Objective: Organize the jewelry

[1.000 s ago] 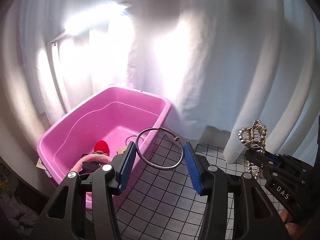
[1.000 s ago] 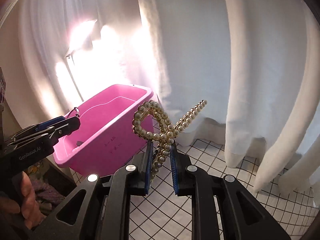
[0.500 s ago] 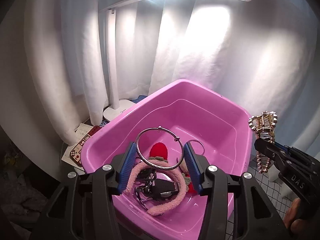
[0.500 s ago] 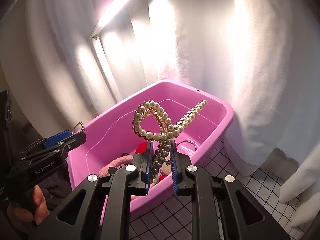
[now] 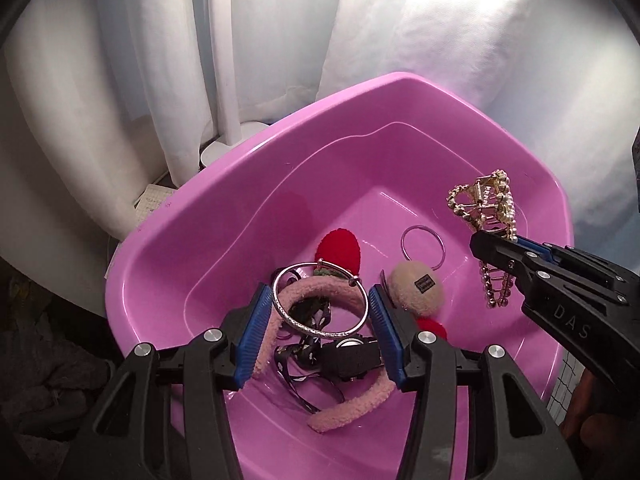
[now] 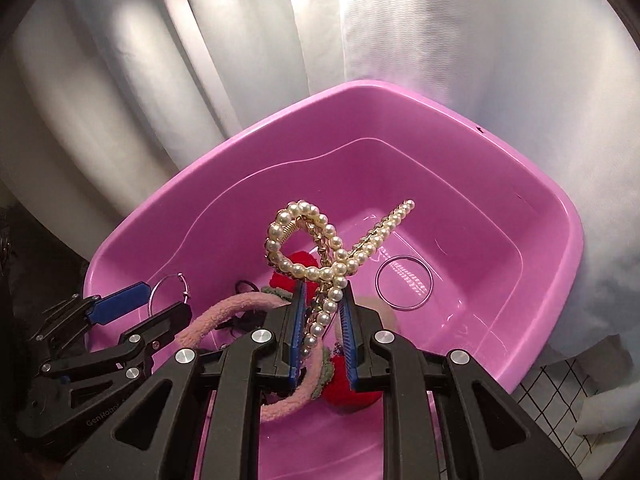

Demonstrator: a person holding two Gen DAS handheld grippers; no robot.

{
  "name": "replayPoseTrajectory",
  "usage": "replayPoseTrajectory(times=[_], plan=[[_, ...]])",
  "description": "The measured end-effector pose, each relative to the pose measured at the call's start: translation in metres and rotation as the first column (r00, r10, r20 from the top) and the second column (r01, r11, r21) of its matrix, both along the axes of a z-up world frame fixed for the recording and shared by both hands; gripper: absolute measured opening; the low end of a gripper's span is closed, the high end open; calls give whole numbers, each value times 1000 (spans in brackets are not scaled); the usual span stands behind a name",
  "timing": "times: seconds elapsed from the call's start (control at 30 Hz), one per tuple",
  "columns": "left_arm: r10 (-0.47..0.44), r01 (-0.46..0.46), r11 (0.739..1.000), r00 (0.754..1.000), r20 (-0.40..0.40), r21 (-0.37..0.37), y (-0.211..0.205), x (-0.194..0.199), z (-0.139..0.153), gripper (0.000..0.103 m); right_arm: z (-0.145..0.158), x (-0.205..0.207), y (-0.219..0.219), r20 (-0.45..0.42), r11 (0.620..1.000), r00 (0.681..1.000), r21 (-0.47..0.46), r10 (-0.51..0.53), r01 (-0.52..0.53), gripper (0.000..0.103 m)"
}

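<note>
My left gripper (image 5: 318, 308) is shut on a silver bangle (image 5: 316, 330), its blue pads pressing the ring's two sides, above the inside of a pink tub (image 5: 248, 168). In the right wrist view the same gripper (image 6: 128, 312) and bangle (image 6: 166, 292) hang at the tub's left side. My right gripper (image 6: 322, 300) is shut on a pearl hair claw (image 6: 316, 248), whose looped head rises above the pads. That claw (image 5: 486, 208) also shows at the right of the left wrist view, over the tub (image 6: 540, 216).
Inside the tub lie a pink fuzzy headband (image 5: 352, 404), a red pom-pom (image 5: 338, 248), a beige puff clip (image 5: 416, 288), a thin ring (image 6: 404, 284) and dark tangled straps (image 5: 308, 352). White curtains (image 5: 120, 80) hang behind; a lamp pole (image 5: 226, 60) stands beside the tub. Grid-patterned cloth (image 6: 560, 400) lies at right.
Both grippers have swung from beside the tub to above its inside and tilted downward. The bangle and the pearl claw stay gripped as before.
</note>
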State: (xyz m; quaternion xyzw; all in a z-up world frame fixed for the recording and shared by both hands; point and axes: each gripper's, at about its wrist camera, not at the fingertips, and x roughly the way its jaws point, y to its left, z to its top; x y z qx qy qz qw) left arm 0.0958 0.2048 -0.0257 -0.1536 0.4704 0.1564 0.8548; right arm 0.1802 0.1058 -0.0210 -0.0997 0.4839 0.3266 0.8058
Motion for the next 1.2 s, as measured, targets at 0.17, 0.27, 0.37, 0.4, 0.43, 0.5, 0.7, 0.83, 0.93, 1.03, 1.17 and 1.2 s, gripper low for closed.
replayPoseTrajectory(times=[0.17,0.27,0.37,0.4,0.43,0.5,0.7,0.83,0.93,1.03,1.17,1.2], plan=[[-13,14,999,1000,-26,31,-4,4,-3,64,-4,9,3,-14,999,1000,-39,-21,20,36],[3,-3,1000,1000,-20,23,-1,4,-2,83,6,10,1,30,999,999,-29,-36,37,60],[14,-14,1000,999,-38,0,3,4,-4,87,11,9,-1,56,998,998,-43,-39,41,60],[13,-12,1000,999,-39,1,4,5,-4,88,10,9,-3,56,998,998,-42,-42,44,60],[12,-12,1000,999,-41,8,3,5,-3,90,10,9,-4,54,998,998,-41,-44,46,60],[13,-13,1000,999,-42,21,2,4,-2,95,10,8,-5,52,998,997,-36,-49,51,60],[21,-19,999,998,-54,31,2,1,0,96,12,7,-10,46,998,997,-24,-65,66,60],[30,-26,998,998,-58,56,1,0,2,96,13,4,-13,48,997,996,-15,-74,75,60],[37,-33,998,997,-61,61,1,-1,2,96,14,0,-14,55,997,996,-8,-74,75,60],[44,-40,997,998,-54,68,1,-3,4,96,16,-5,-14,63,997,995,-8,-75,76,60],[44,-41,996,998,-44,74,2,-5,7,96,19,-9,-15,73,997,994,-9,-77,77,60],[44,-41,996,998,-42,76,2,-6,8,96,20,-11,-15,75,997,994,-8,-77,78,60]])
